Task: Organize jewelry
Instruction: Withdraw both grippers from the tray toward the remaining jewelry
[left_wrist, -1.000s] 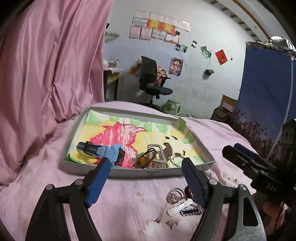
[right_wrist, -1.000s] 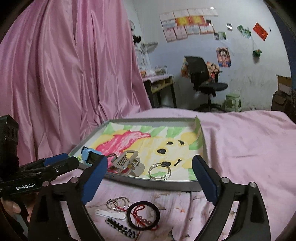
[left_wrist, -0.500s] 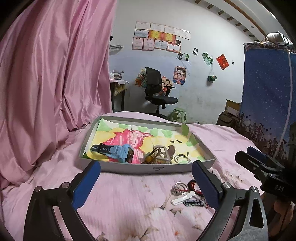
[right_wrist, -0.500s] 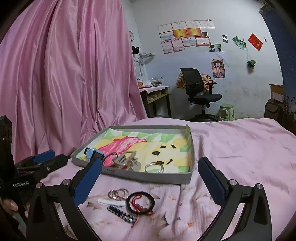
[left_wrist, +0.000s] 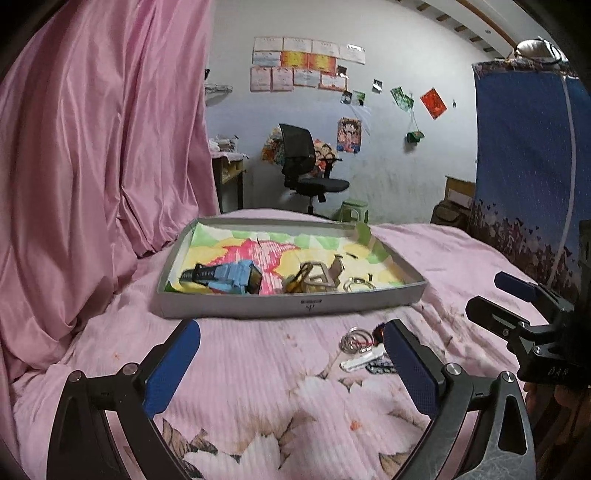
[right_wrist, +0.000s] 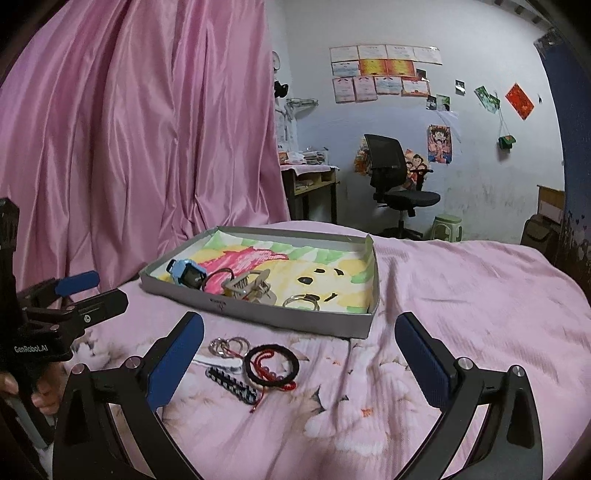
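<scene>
- The right wrist view alone shows the whole black braided bracelet with red cord (right_wrist: 271, 362) lying on the pink floral bedspread (right_wrist: 461, 295); the left view hides most of it.
- Both views show more bedspread before the shallow grey cardboard tray (left_wrist: 236, 304) than a second ago.
- Left gripper (left_wrist: 291, 363) and right gripper (right_wrist: 299, 363) spread wide, empty, jaws having just opened further.
- The blue wristwatch (left_wrist: 231, 275) lies inside the tray.

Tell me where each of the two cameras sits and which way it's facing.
Left wrist: rides the left gripper, looks across the pink bedspread at the tray; the right gripper shows at the right edge.
Right wrist: rides the right gripper, faces the tray from further right; the left gripper and a hand show at left.
Shared: tray, blue watch, office chair.
</scene>
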